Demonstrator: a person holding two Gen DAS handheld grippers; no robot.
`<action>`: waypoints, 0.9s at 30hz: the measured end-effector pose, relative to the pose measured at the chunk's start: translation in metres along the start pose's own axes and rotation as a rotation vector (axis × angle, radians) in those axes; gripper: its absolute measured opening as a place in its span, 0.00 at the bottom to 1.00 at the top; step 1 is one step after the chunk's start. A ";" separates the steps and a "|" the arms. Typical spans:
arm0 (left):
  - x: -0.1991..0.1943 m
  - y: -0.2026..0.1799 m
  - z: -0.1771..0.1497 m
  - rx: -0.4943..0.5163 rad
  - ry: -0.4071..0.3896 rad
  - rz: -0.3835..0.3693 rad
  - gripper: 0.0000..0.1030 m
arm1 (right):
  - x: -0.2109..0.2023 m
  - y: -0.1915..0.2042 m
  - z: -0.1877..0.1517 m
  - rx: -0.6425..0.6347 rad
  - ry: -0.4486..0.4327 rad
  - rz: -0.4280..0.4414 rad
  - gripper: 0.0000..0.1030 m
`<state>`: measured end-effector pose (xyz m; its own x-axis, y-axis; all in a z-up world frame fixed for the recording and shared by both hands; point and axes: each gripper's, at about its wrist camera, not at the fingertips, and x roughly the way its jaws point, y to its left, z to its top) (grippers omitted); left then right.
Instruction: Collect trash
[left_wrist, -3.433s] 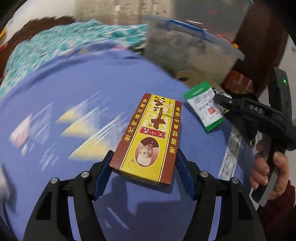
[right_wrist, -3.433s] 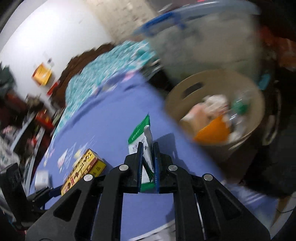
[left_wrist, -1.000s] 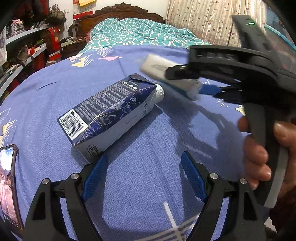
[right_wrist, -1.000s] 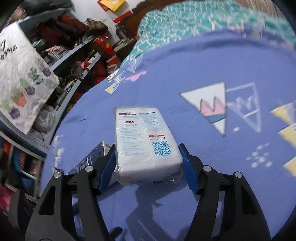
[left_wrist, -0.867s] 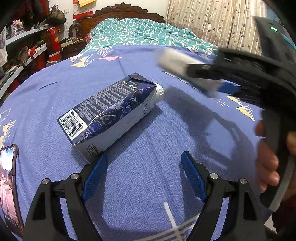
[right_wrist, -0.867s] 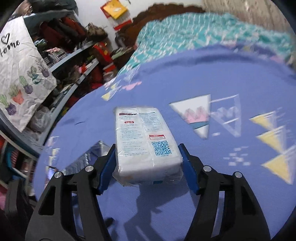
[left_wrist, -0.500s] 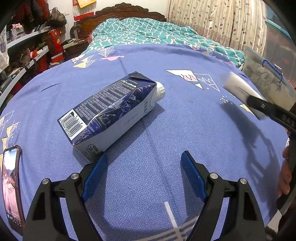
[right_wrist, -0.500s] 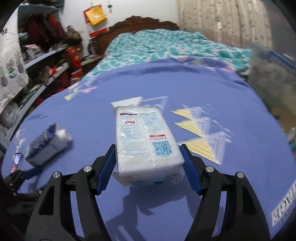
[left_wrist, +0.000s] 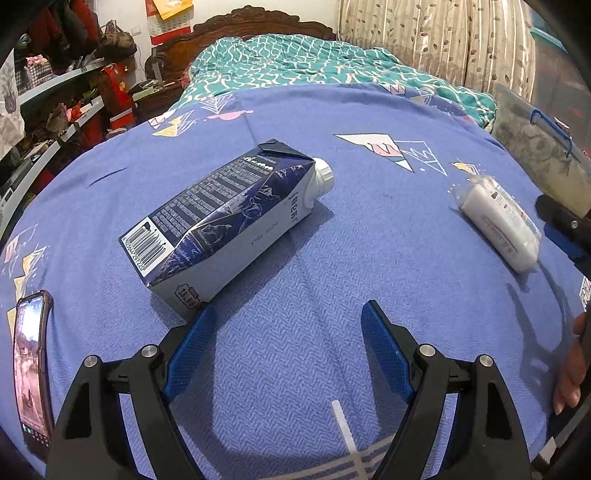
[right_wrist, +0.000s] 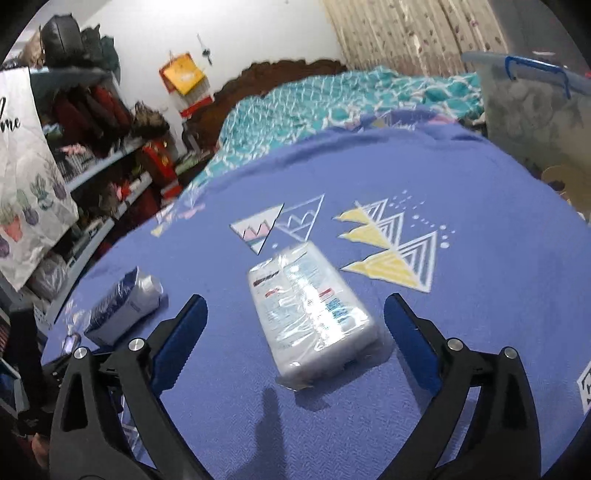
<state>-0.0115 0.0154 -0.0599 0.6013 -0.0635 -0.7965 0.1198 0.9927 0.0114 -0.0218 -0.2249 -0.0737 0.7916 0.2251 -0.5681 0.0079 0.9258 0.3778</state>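
Nearest in the right wrist view, the right tool (right_wrist: 295, 317) stands released, its blue pads spread wide on either side of the tissue pack (right_wrist: 312, 308), which half a second ago sat clamped between them in the air. The pack now lies flat on the blue bedspread (right_wrist: 480, 295), touching neither pad (a drop, by the look of it, not a delivery, since the beige bin that showed earlier is barely in sight at the far right edge). That leaves this piece of trash still uncollected.

In the left wrist view the left tool (left_wrist: 286, 332) is likewise released and holds nothing. Its left pad sits just beside the near corner of the milk carton (left_wrist: 225, 218), which lies on its side where it did a second ago, white cap pointing far. A phone (left_wrist: 31, 373) rests at the near left. The teal quilt (left_wrist: 295, 62) lies beyond.
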 end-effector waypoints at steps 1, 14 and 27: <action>0.000 -0.001 0.000 0.003 0.000 0.003 0.76 | -0.001 -0.002 0.000 0.009 -0.002 0.013 0.93; -0.001 -0.008 0.000 0.029 -0.012 0.012 0.76 | -0.003 -0.009 0.003 0.056 -0.022 0.017 0.93; -0.006 -0.015 -0.002 0.071 -0.032 0.018 0.76 | -0.028 -0.014 -0.011 0.092 -0.022 -0.027 0.93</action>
<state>-0.0183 0.0015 -0.0560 0.6288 -0.0496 -0.7760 0.1638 0.9840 0.0698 -0.0503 -0.2411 -0.0713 0.8033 0.1933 -0.5633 0.0843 0.8994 0.4289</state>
